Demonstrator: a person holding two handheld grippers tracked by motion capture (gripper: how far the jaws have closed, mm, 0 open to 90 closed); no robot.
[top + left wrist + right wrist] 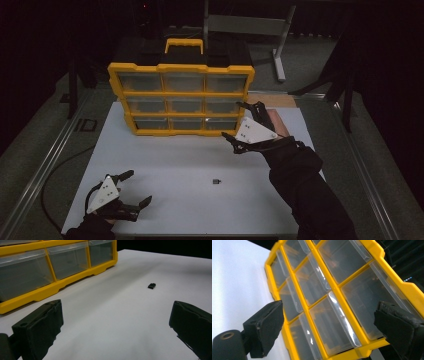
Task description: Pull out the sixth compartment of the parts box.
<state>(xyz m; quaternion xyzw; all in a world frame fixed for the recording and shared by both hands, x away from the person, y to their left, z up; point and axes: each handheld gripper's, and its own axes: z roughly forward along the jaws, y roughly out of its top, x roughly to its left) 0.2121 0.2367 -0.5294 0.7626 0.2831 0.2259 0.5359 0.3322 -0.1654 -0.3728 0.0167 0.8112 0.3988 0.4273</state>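
Facing one yellow nine-drawer organizer (181, 98) and one small black part (216, 181), two grippers, jaws wide, holding nothing.

Both tools (129, 187) (239, 120) agape — empty

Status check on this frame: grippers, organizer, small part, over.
Left gripper open, low over table. Right gripper open at organizer lower right drawers. Small black part lies loose mid-table, nothing in the way.

Small black part (216, 181) on table: too small to identify; organizer (332, 297) cut off by right gripper view edges; drawer contents indiscernible
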